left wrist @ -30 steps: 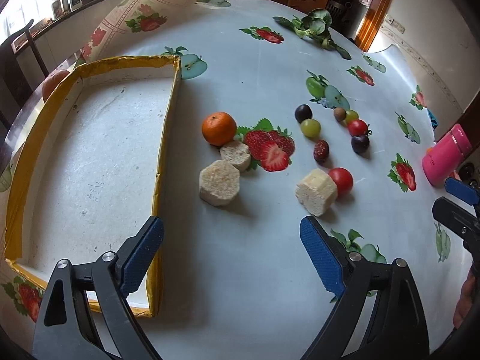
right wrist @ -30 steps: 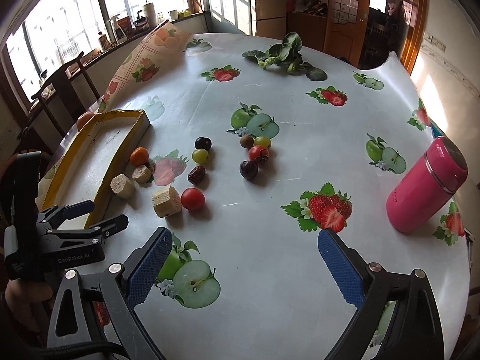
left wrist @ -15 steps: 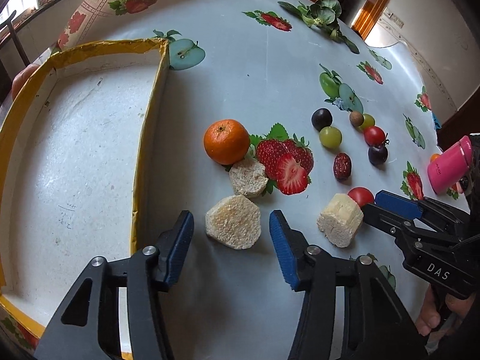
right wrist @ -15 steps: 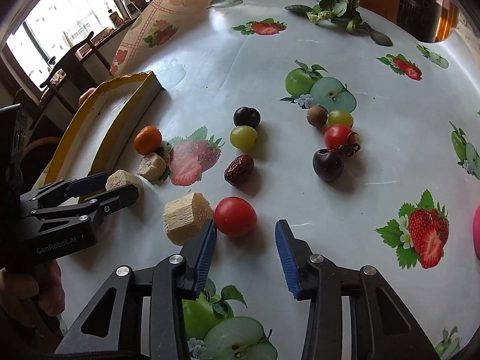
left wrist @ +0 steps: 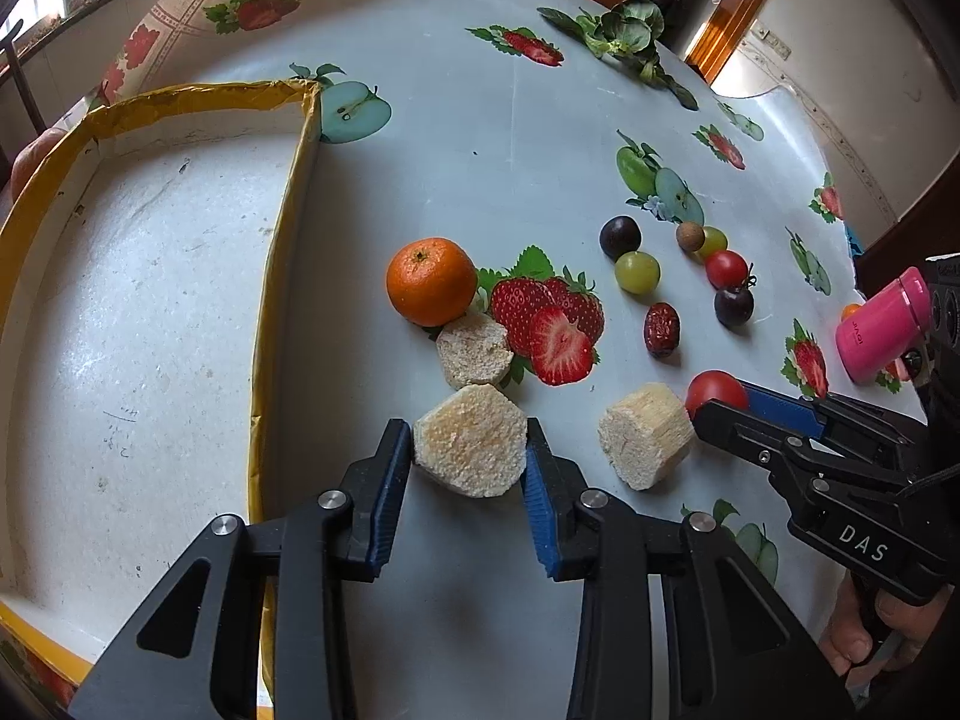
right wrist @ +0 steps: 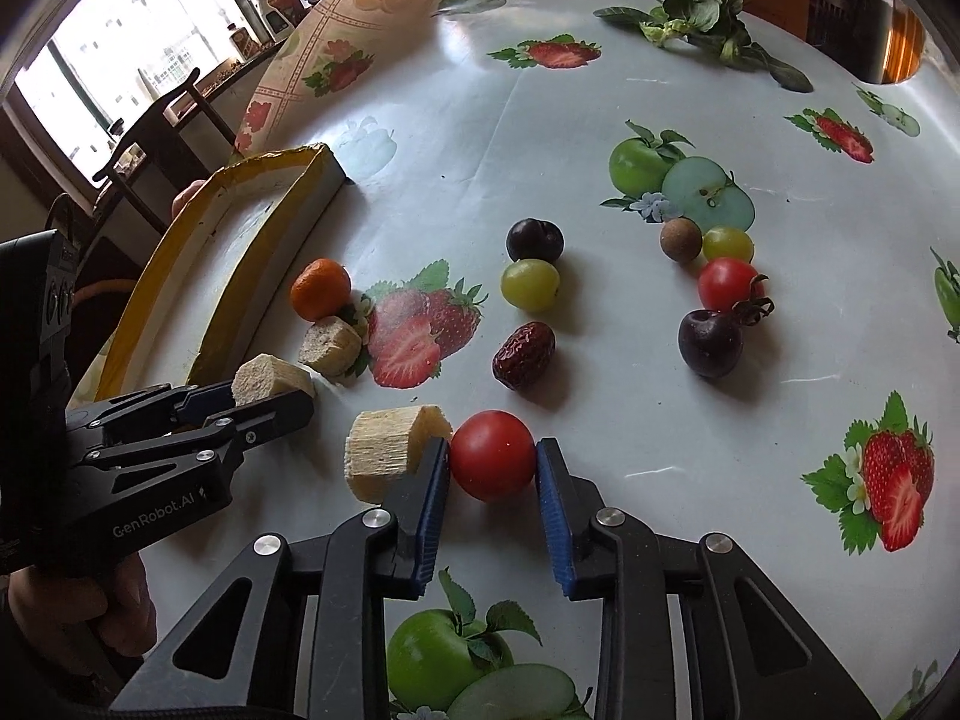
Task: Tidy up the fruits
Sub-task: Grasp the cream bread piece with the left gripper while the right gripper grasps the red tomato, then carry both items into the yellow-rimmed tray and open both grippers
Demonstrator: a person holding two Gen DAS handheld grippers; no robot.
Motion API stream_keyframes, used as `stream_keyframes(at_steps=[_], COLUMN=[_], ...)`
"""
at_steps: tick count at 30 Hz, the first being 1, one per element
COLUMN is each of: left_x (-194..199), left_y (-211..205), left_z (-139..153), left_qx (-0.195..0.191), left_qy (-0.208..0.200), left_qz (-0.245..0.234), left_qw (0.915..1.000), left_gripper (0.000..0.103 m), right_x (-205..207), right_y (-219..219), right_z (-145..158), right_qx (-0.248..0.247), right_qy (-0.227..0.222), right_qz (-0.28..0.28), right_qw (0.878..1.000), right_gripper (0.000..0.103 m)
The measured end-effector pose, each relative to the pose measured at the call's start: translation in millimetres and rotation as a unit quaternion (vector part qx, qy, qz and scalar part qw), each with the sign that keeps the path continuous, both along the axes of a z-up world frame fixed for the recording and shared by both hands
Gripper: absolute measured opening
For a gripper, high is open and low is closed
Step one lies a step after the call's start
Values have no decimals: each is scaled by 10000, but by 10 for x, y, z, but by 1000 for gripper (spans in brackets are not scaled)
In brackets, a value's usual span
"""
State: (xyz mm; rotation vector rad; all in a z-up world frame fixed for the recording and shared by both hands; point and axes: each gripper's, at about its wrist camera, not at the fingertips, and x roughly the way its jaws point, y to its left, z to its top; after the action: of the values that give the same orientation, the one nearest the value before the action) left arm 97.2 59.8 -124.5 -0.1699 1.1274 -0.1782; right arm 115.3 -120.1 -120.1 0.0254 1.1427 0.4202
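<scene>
Within a second both tongs had dropped from hovering wide above the surface [left wrist: 480, 120] to closing in: the left tongs [left wrist: 469, 461] now pinched the pale hexagonal chunk [left wrist: 471, 450], and the right tongs [right wrist: 492, 468] pressed both sides of the red tomato [right wrist: 492, 455]. That suggested 2 lifts were about to begin. The yellow-rimmed tray [left wrist: 282, 240] lay empty just left of the chunk, its low wall to be cleared. A second chunk [right wrist: 390, 450] touched the right tongs' left finger, leaving little room there.
</scene>
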Motion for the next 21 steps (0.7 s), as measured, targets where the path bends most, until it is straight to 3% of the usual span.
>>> stream_keyframes(at_steps=[9, 21], left_x=[-272, -513], left_y=[-70, 186], left_z=[195, 366], left_qx=[-203, -196], left_qy=[-113, -251], left_qz=[-87, 126], left_qw=[9997, 9994], left_gripper=[34, 34], right_x=[-162, -420], right_y=[-132, 73], right_z=[268, 412], right_qx=[106, 99], right_qy=[-140, -218], right_qz=[-164, -9], right_qw=[9997, 9997], right_gripper=[30, 30])
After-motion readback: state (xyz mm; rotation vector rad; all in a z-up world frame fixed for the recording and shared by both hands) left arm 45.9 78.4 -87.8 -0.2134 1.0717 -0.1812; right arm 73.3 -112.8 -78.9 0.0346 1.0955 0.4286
